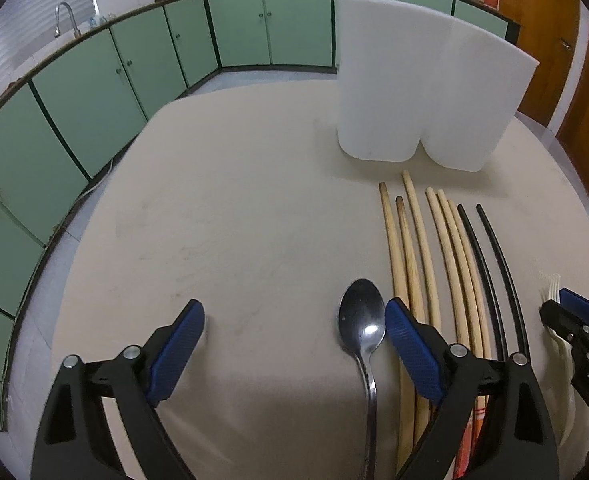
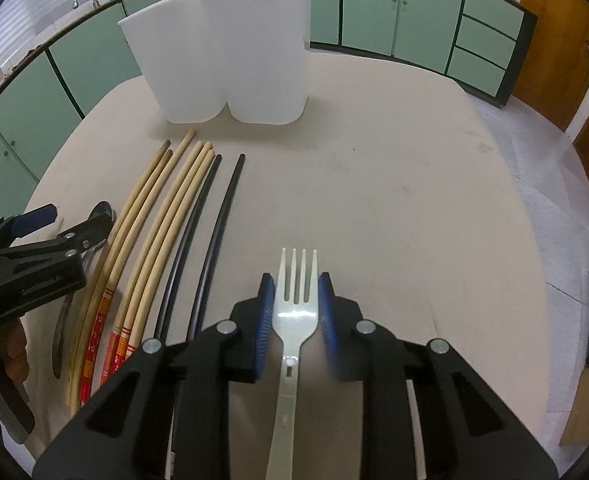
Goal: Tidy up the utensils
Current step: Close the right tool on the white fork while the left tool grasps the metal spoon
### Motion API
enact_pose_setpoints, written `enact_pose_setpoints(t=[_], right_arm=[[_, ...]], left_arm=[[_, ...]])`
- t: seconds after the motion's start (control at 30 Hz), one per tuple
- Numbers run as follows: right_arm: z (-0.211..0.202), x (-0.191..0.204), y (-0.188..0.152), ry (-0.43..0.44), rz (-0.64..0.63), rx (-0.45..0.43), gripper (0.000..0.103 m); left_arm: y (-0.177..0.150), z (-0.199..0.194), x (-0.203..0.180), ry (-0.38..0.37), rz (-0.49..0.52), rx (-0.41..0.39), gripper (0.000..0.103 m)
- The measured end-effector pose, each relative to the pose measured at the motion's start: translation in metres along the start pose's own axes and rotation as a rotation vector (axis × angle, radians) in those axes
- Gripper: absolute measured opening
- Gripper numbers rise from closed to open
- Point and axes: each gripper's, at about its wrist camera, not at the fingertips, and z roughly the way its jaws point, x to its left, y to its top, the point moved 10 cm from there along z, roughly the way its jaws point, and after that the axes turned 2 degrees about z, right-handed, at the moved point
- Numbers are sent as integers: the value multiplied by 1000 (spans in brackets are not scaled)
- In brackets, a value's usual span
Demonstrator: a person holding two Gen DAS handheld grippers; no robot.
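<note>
Right gripper (image 2: 296,304) clenches the white plastic fork (image 2: 297,300); left gripper (image 1: 294,344), released, straddles the steel spoon (image 1: 362,328) and may snag the neighbouring wooden chopsticks (image 1: 410,256).

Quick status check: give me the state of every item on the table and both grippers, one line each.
White fork: flat on the table, clamped at the neck by the right gripper.
Metal spoon: flat on the table, not gripped.
Left gripper: open, straddling the spoon's bowl.
Wooden chopsticks: lying side by side, untouched.
Black chopsticks: lying side by side, untouched.
White holder: upright, contents not visible.
</note>
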Motion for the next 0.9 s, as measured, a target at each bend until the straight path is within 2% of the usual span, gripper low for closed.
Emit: enact_pose_setpoints(t=[0.4, 0.6, 0.7, 0.83, 0.9], right_arm=[[-2, 0, 0, 4, 0, -3, 22], [-2, 0, -1, 6, 2, -2, 22], [-2, 1, -1, 10, 4, 0, 22], [-3, -1, 0, 20, 13, 8, 22], [-3, -2, 0, 16, 3, 9, 22]], left_arm=[[6, 3, -2, 8, 15, 9, 89], [1, 9, -3, -29, -29, 27, 89], [1, 7, -5, -54, -30, 29, 78], [1, 5, -7, -80, -27, 25, 68], [1, 4, -8, -90, -30, 17, 58]])
